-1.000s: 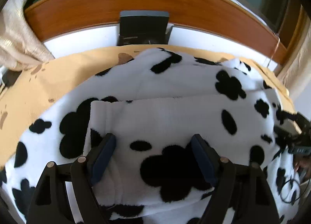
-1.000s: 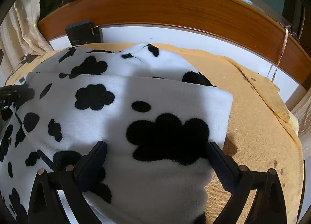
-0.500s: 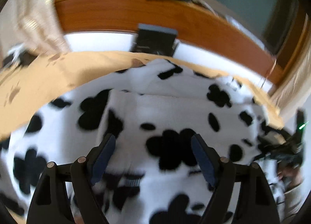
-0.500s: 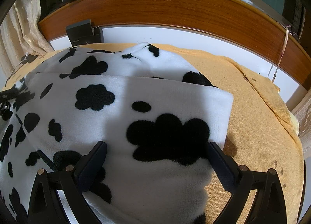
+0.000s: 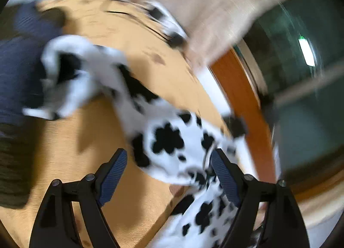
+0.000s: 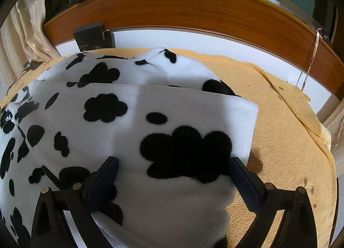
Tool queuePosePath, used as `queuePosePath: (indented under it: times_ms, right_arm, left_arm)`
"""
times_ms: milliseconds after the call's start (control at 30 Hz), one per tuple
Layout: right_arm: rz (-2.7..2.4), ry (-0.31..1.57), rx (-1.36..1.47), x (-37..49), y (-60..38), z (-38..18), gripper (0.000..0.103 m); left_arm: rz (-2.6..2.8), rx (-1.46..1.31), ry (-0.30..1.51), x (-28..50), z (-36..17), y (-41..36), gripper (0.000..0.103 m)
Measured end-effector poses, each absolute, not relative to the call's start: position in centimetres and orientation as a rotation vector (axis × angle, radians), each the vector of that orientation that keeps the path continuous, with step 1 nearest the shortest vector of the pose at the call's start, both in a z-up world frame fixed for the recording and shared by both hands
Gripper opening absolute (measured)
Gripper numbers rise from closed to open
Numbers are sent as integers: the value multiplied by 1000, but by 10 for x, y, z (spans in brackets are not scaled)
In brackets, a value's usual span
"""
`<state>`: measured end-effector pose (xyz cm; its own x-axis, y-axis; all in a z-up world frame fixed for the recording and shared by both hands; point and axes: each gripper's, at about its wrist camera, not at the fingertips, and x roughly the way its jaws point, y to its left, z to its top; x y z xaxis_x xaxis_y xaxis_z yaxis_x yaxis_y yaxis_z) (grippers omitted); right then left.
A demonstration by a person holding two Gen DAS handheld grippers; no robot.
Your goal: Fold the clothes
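Cow-print garment is thick plush fleece, deep matt pile, white w/ black blotches; under it the tan bedcover is a coarser looped terry-like cloth w/ a few dark stains. Behind the garment the headboard is polished wood, glossy w/ visible grain, & a matt black cardboard box leans on it. Gripper finger pads nearest the fleece look like ribbed dark-blue rubber on matt black plastic arms.
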<state>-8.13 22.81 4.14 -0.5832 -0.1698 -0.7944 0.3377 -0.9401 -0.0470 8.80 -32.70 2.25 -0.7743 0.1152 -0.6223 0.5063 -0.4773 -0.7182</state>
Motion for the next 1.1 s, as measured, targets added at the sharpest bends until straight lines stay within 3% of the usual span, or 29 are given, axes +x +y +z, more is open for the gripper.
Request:
queuePosePath:
  times_ms: [533, 567, 633, 700, 967, 1100]
  right_arm:
    - [-2554, 276, 1251, -81, 226, 41, 102]
    - [-2554, 276, 1251, -81, 226, 41, 102]
    - [-2554, 276, 1251, -81, 226, 42, 102]
    - [-2555, 275, 1251, -81, 226, 42, 102]
    - [-2554, 276, 1251, -81, 226, 43, 102]
    - [-2553, 277, 1250, -81, 226, 43, 102]
  left_arm:
    - [-1951, 717, 1809, 84, -22, -417, 86]
    - [-1931, 704, 1812, 83, -26, -419, 81]
    - [-1934, 700, 1782, 80, -29, -418, 57]
    - [-1988, 718, 1738, 74, -28, -416, 9]
    - [-2146, 638, 1508, 57, 13, -404, 8]
    - [-2363, 659, 1301, 25, 51, -357, 8]
